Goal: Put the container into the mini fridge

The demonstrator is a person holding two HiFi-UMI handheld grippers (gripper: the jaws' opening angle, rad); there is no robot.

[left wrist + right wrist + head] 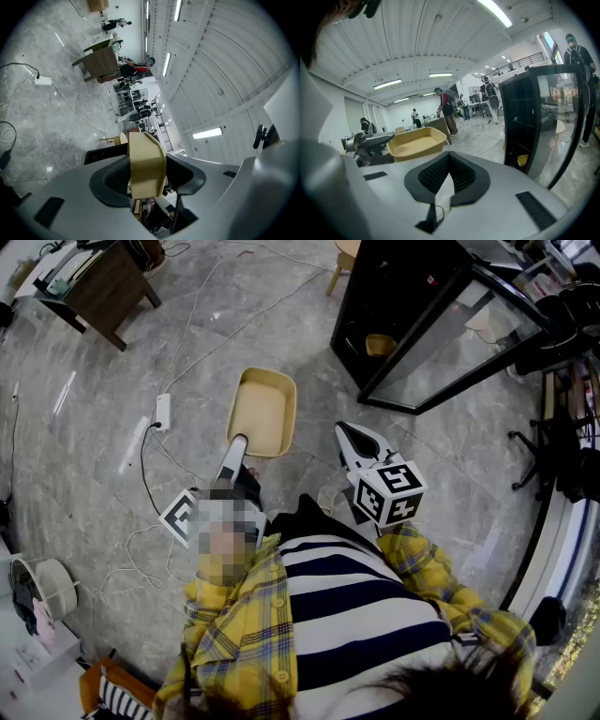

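Observation:
The container (262, 409) is a shallow tan plastic tub, held level above the floor. My left gripper (240, 441) is shut on its near rim. In the left gripper view the tub's wall (146, 164) stands pinched between the two dark pads. In the right gripper view the tub (416, 143) shows at the left. My right gripper (343, 430) hangs to its right with the jaws shut and nothing in them (449, 158). The black mini fridge (412, 306) stands ahead at the right with its glass door (469, 343) swung open. A small yellow thing (380, 343) sits inside.
A power strip (162, 412) and loose cables lie on the grey marble floor to the left. A wooden desk (98, 282) stands far left, a stool (342, 259) behind the fridge, an office chair (562, 446) at the right. People stand further off (445, 110).

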